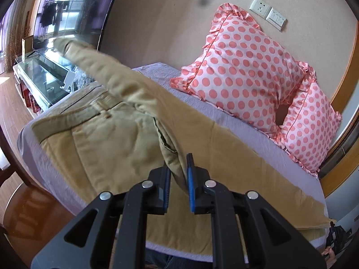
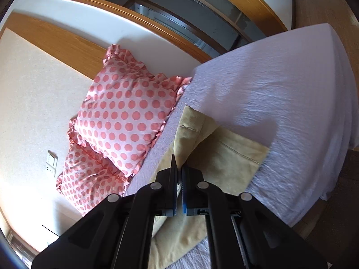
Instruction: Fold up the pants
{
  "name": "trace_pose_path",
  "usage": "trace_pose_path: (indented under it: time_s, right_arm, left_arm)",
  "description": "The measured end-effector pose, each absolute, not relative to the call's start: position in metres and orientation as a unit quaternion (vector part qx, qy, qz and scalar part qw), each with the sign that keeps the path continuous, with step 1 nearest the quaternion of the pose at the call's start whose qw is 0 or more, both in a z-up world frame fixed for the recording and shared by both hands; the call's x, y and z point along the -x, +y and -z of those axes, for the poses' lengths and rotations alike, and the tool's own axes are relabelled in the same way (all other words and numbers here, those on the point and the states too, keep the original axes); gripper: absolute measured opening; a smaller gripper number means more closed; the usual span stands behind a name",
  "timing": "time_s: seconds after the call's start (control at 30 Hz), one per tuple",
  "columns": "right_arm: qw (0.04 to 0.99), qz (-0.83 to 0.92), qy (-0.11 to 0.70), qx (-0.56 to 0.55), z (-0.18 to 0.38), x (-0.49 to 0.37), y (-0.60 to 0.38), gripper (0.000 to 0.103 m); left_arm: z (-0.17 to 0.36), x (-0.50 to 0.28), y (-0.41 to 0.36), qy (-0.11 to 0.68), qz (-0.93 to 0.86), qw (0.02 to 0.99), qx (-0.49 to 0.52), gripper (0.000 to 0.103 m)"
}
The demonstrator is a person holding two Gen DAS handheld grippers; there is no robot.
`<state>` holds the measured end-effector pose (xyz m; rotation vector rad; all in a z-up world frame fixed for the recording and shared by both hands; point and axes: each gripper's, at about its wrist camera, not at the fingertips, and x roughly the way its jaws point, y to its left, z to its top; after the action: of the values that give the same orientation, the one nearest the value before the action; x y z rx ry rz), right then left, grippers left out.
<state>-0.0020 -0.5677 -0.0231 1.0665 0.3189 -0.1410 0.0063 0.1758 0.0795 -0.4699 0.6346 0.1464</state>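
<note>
Tan pants (image 1: 107, 134) lie on a bed with a lilac sheet (image 1: 242, 125). The waistband is at the left and one leg runs right along the near edge. My left gripper (image 1: 179, 168) is shut on a pinched fold of the pants near the crotch and lifts it off the bed. In the right wrist view my right gripper (image 2: 179, 168) is shut on the hem end of a pants leg (image 2: 190, 130), raised above the other leg (image 2: 233, 157), which lies flat on the sheet (image 2: 280, 94).
Two pink polka-dot pillows (image 1: 244, 76) lean on the wall at the head of the bed; they also show in the right wrist view (image 2: 125, 116). A glass TV stand (image 1: 42, 76) and TV stand to the left. Wood floor (image 1: 29, 210) lies beside the bed.
</note>
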Motion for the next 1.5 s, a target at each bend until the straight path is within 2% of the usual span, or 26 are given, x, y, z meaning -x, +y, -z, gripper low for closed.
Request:
trace_pose_path:
  time_s: [0.2, 0.7, 0.77, 0.8, 0.83, 0.97, 1.0, 1.03, 1.17, 1.2, 1.23, 1.4, 1.5]
  right_arm:
    - [0.840, 0.087, 0.164, -0.510, 0.031, 0.013, -0.568, 0.003]
    - [0.842, 0.134, 0.196, -0.485, 0.033, 0.028, -0.559, 0.004]
    - [0.841, 0.154, 0.202, -0.477, 0.029, 0.033, -0.558, 0.021]
    - [0.839, 0.169, 0.199, -0.478, 0.027, 0.037, -0.559, 0.043]
    - [0.838, 0.179, 0.188, -0.479, 0.026, 0.042, -0.561, 0.054]
    - [0.841, 0.183, 0.180, -0.476, 0.029, 0.042, -0.567, 0.053]
    - [0.845, 0.180, 0.181, -0.470, 0.029, 0.040, -0.566, 0.051]
    - [0.846, 0.170, 0.185, -0.470, 0.031, 0.035, -0.564, 0.043]
    - [0.860, 0.144, 0.185, -0.453, 0.036, 0.018, -0.551, 0.034]
    - [0.864, 0.144, 0.183, -0.445, 0.036, 0.015, -0.549, 0.023]
    - [0.869, 0.147, 0.184, -0.435, 0.036, 0.012, -0.546, 0.020]
    - [0.882, 0.157, 0.189, -0.403, 0.034, 0.008, -0.541, 0.013]
    - [0.887, 0.167, 0.199, -0.382, 0.032, 0.004, -0.536, 0.014]
  left_arm:
    - [-0.034, 0.014, 0.182, 0.337, -0.078, 0.900, 0.264, 0.013]
    - [-0.025, 0.024, 0.191, 0.325, -0.051, 0.901, 0.281, 0.017]
    - [-0.024, 0.026, 0.191, 0.323, -0.048, 0.902, 0.283, 0.020]
    - [-0.025, 0.026, 0.191, 0.320, -0.046, 0.903, 0.283, 0.021]
    - [-0.025, 0.028, 0.191, 0.317, -0.044, 0.904, 0.283, 0.025]
    - [-0.027, 0.036, 0.189, 0.294, -0.036, 0.911, 0.286, 0.044]
    - [-0.027, 0.038, 0.189, 0.289, -0.035, 0.913, 0.287, 0.045]
    - [-0.027, 0.040, 0.188, 0.284, -0.032, 0.914, 0.289, 0.047]
    - [-0.025, 0.051, 0.192, 0.263, -0.026, 0.914, 0.306, 0.052]
    - [-0.024, 0.056, 0.195, 0.258, -0.031, 0.914, 0.311, 0.054]
    - [-0.023, 0.061, 0.199, 0.251, -0.034, 0.913, 0.319, 0.055]
    - [-0.015, 0.077, 0.221, 0.235, -0.056, 0.902, 0.357, 0.058]
    - [-0.010, 0.077, 0.226, 0.240, -0.057, 0.896, 0.370, 0.058]
